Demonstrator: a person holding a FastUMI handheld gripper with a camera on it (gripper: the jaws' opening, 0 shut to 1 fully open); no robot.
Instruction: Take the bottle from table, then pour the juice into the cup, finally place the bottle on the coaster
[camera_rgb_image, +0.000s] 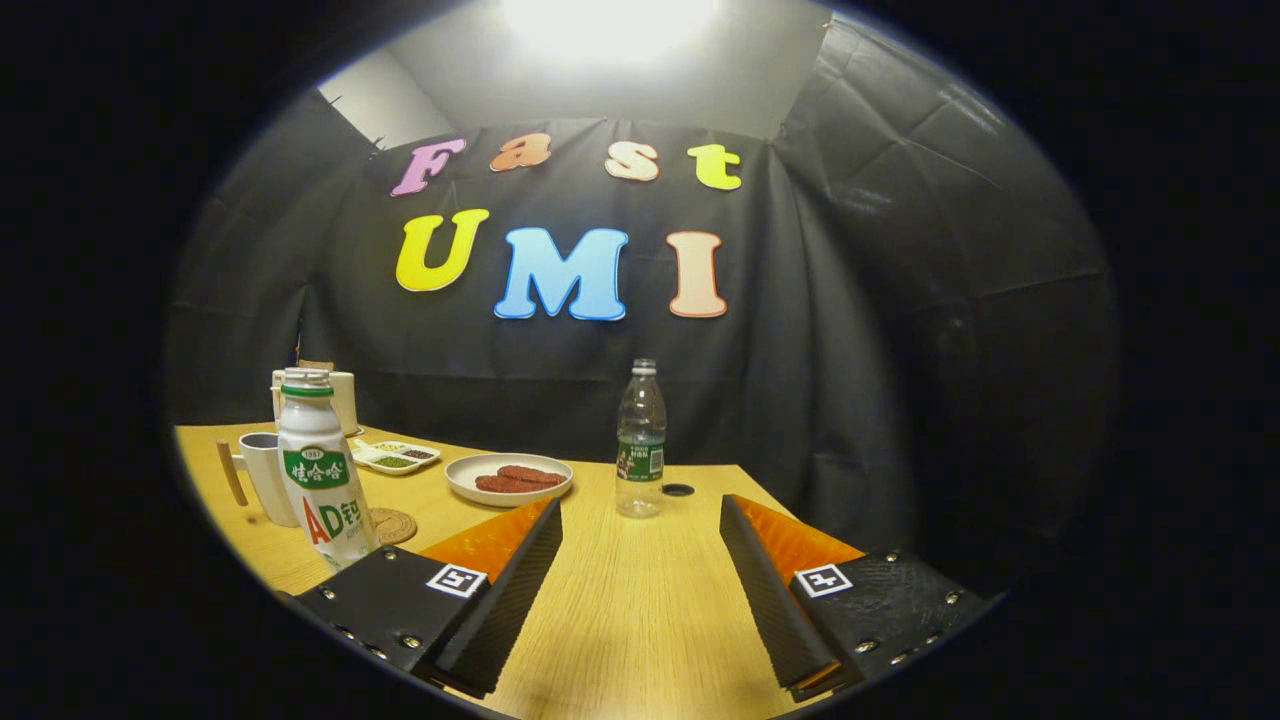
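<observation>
Gripper (640, 515) wide open, empty, bare table (640, 620) between fingers, clear bottle (640, 440) seemingly just ahead

- Bottle (640, 440): clear plastic, capped, green label band, upright on the wooden table at 12 o'clock, just beyond the open gap between the fingers.
- Cup (266, 475): pale mug with a wooden handle, upright at 10 o'clock, partly hidden behind a white drink bottle.
- Coaster (392, 525): round, woven-looking, flat on the table just beside the cup, at the white bottle's base.
</observation>
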